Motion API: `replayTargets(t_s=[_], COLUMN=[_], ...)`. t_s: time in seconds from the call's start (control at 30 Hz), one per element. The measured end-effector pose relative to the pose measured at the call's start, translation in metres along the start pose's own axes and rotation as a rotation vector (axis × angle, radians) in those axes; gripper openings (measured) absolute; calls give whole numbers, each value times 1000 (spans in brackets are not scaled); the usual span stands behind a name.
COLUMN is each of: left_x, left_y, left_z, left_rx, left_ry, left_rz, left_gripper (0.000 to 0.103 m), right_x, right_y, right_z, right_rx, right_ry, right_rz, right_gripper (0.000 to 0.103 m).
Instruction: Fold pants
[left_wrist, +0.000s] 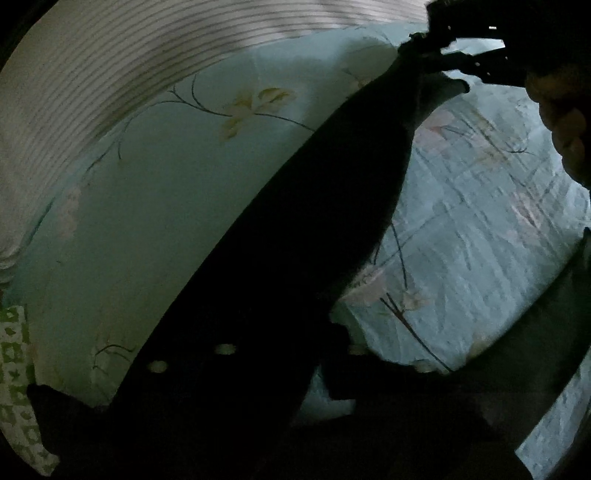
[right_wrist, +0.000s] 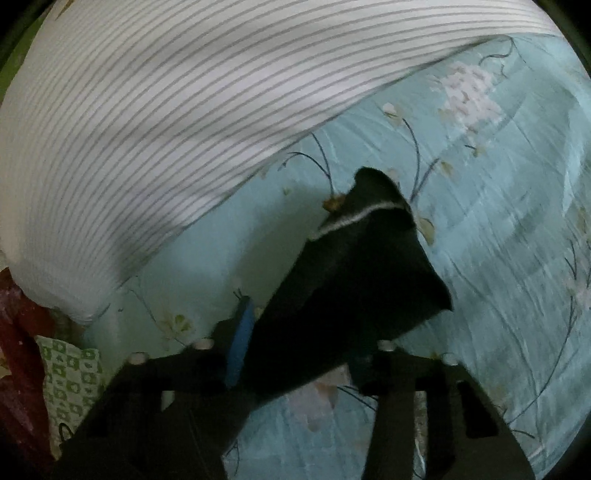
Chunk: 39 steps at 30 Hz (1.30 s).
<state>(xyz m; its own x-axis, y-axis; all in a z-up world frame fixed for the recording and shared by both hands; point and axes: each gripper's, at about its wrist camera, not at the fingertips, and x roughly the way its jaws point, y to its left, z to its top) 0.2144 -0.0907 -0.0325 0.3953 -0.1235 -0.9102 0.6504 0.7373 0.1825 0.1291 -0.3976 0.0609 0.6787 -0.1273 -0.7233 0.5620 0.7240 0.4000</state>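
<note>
Dark pants (left_wrist: 314, 206) stretch in a taut band from the bottom of the left wrist view up to the top right. My left gripper (left_wrist: 291, 350) is shut on their near end. At the far end my right gripper (left_wrist: 436, 48) pinches the cloth, with a hand (left_wrist: 561, 110) behind it. In the right wrist view the pants (right_wrist: 362, 273) come out from between the fingers of my right gripper (right_wrist: 310, 350), beside its blue pad (right_wrist: 240, 339). A loose flap with a pale seam (right_wrist: 354, 218) hangs over the bed.
A light blue floral bedsheet (right_wrist: 498, 221) lies under everything (left_wrist: 166, 192). A white striped quilt (right_wrist: 147, 129) is bunched along the far left (left_wrist: 74, 74). A green patterned cloth (right_wrist: 70, 384) and a dark red cloth (right_wrist: 18, 350) lie at the left edge.
</note>
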Motion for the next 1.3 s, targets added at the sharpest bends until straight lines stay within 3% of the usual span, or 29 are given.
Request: replayTargets(t_s=[0.03,0.13,0.47,0.77,1.3], left_x=[-1,-5,-53,-98,-136], left_y=[3,4,24,7,-23], left_z=[0,0,-11,-54,-125], left_rx=[-1,1,-35,-17,-4], left_ry=[2,-9,-71,-92,-85], left_rz=[-22,-30,-122,-195,-185], left_gripper=[8,5,3,3,3], right_x=[-2,-10,-64,-116,-179], right_y=[1,1,-13,-48,-61], right_z=[0,-3,-34,-109,-217], right_rx=[-9,-12,39,148,186], right_ry=[0,-3,-33,-22,-37], right_rz=[-1,10,94,114,84], right_gripper=[14,8,7,7,7])
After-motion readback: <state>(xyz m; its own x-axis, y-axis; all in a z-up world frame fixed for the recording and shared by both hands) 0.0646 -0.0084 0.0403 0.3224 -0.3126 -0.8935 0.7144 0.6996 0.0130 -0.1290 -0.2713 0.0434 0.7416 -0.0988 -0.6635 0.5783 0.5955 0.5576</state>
